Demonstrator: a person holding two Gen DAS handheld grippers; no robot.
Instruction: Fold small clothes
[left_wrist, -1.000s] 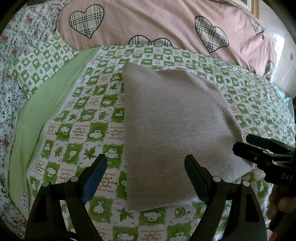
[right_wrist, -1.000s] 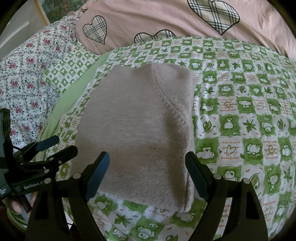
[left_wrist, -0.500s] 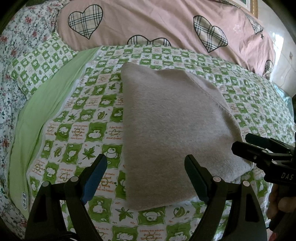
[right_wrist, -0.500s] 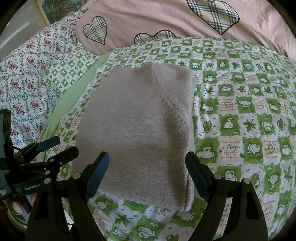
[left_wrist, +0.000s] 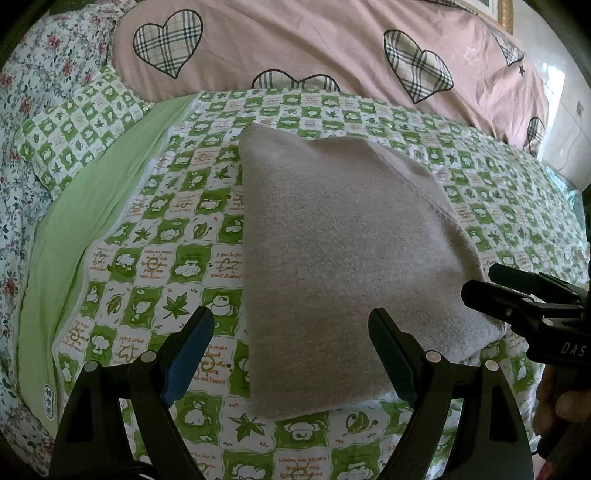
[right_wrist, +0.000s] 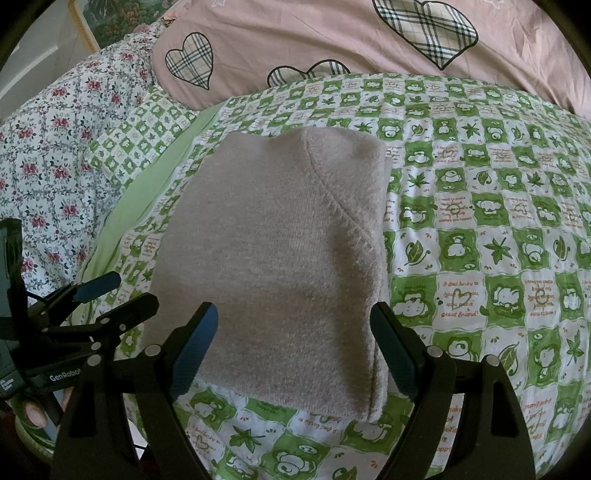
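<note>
1. The grey garment (right_wrist: 273, 266) lies folded into a compact rectangle on the bed (right_wrist: 480, 229).
2. The left gripper (left_wrist: 291, 347) and right gripper (right_wrist: 295, 339) hover just short of it, jaws apart, holding nothing.
3. The fold looks complete; next likely comes setting it aside or withdrawing.

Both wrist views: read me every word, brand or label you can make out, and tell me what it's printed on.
"GenRobot": left gripper body, cut off at the finger.
"DAS": right gripper body, cut off at the frame edge.
"great friend!": orange script in a white square of the green checked bedsheet; the other lines there are too small or distorted.
Grey folded garment: no text.
</note>
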